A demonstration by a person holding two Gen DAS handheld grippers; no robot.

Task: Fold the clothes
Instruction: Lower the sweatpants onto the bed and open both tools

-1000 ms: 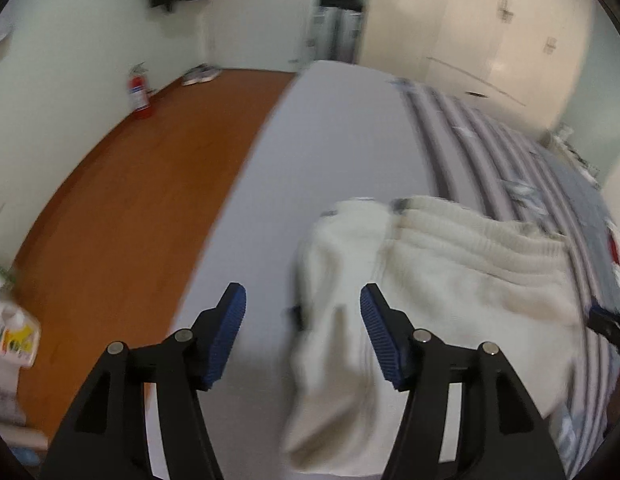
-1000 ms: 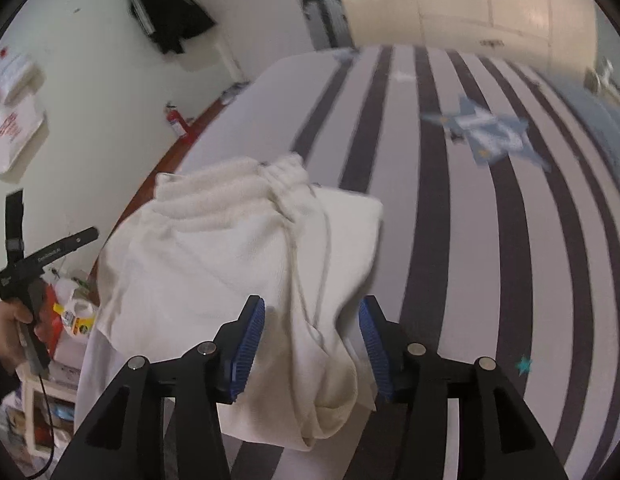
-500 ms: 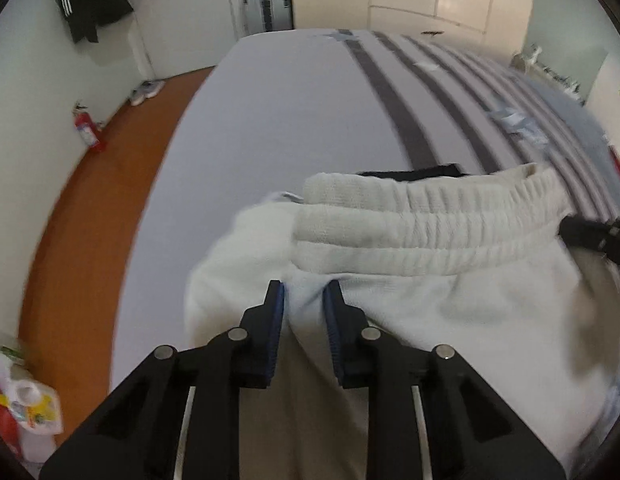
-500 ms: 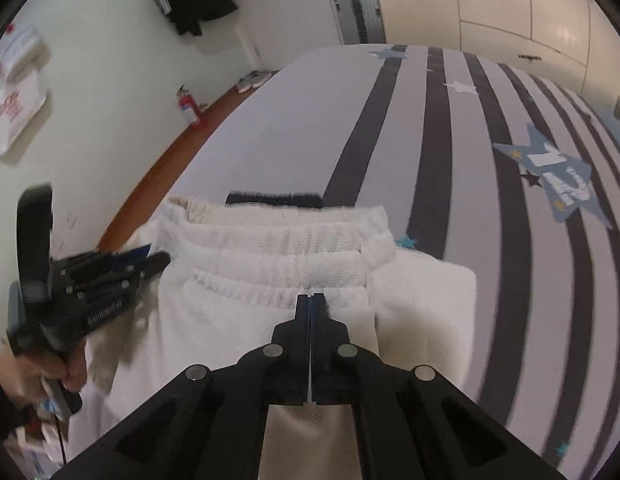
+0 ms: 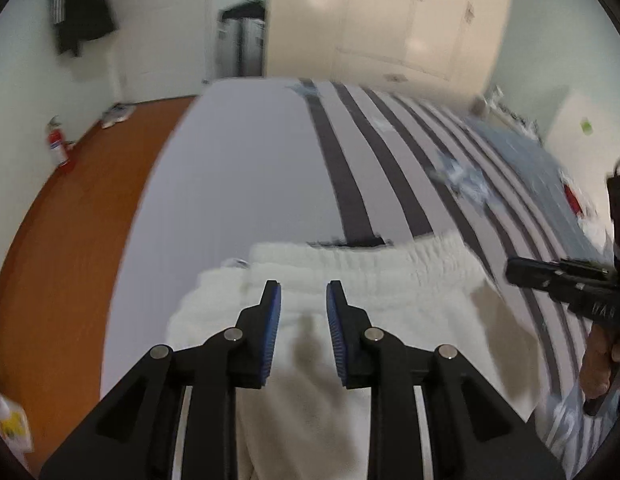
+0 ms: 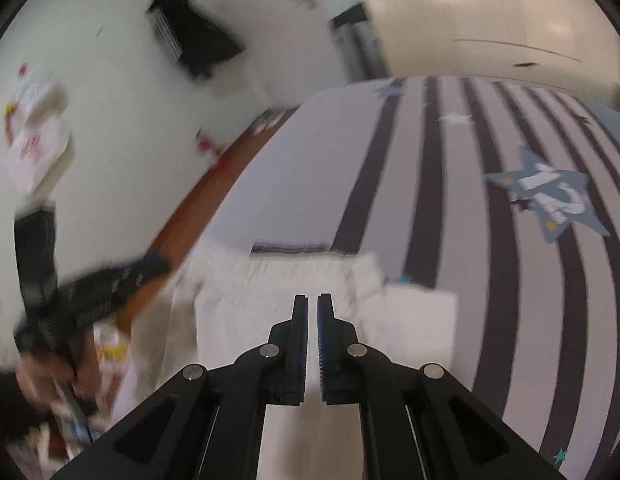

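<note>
We are mid-fold on a pair of cream shorts (image 5: 350,280) that lies on the striped bed (image 5: 238,168), near its left edge beside the wooden floor (image 5: 70,220). Our left claw (image 5: 303,300) stands over the cloth just below the ribbed waistband (image 5: 362,258), its blue pads partly apart; whether they pinch a ridge of fabric we cannot tell. The right claw (image 6: 312,308) is opening from a near-clenched state, with a thin gap and the cloth beneath it, and no grip can be made out.

We judge that the next move calls for a sure hold on both sides of the waistband, then carrying the fabric across evenly so it lands flat.

A second ago both claws stood wide over crumpled cloth. Half a second ago both had closed, the right fully, and the left now shows a wider gap than it did then. The shorts now lie spread with the waistband straight across.
</note>
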